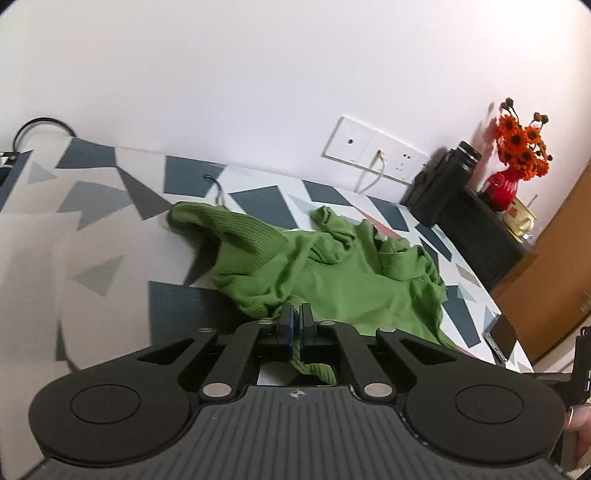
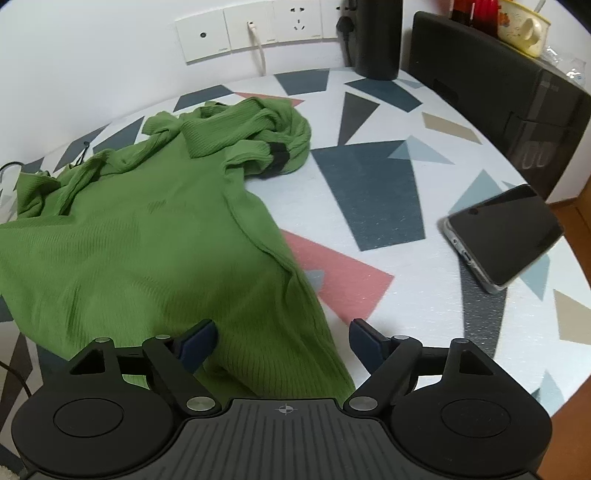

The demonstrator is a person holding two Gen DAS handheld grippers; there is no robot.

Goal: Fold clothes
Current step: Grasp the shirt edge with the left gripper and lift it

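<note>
While the left tongs pinch the green sweater hem, its other corner lies between the half-open, empty right tongs.

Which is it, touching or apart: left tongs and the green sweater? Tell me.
Touching. The left wrist view shows the left tongs shut on the green sweater, its ribbed hem pinched between the pads.

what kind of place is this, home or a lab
Most likely a home: a table with a patterned cloth pushed against a white wall with power sockets, a red vase of orange flowers, and a phone lying beside the green sweater.
</note>
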